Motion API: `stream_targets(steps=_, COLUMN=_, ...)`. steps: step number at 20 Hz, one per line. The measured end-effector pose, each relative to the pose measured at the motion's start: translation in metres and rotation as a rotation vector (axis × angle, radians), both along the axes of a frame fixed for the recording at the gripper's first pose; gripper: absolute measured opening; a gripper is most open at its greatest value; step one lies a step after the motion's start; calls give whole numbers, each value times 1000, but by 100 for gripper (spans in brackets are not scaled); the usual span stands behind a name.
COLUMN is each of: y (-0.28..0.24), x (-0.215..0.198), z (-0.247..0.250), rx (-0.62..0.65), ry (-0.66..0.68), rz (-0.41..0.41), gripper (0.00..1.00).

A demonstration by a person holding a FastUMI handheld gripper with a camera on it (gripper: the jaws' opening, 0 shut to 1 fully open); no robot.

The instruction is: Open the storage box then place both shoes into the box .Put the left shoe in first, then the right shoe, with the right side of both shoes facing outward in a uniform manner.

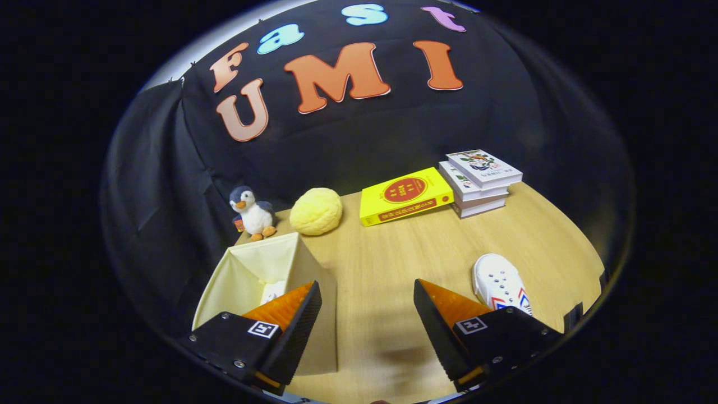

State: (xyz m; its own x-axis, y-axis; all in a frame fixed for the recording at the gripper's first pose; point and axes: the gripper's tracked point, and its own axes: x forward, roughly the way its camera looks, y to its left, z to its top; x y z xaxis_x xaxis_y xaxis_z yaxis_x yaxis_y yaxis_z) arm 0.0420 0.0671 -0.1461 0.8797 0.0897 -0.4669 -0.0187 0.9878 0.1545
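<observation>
Surface: wooden table (392, 264), black cloth behind.
Box: storage box (247, 275) open by left finger, something white inside (likely left shoe).
Shoe: white shoe (498, 283) beside right finger.
Gripper: gripper (367, 314) spread, empty.
Next: you grab that shoe, right side outward.

Fisheye above the tongs (367, 292), angled down across the table (404, 252).

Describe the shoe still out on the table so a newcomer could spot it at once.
On the wooden table, look just beyond the right finger of the open gripper. The shoe lies there: white, with red and blue stripes.
</observation>
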Motion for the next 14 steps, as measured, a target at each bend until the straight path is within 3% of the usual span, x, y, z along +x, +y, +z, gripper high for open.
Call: stream_targets(steps=14, y=-187, x=-9, z=-65, rx=-164, ry=130, rz=-120, gripper=99)
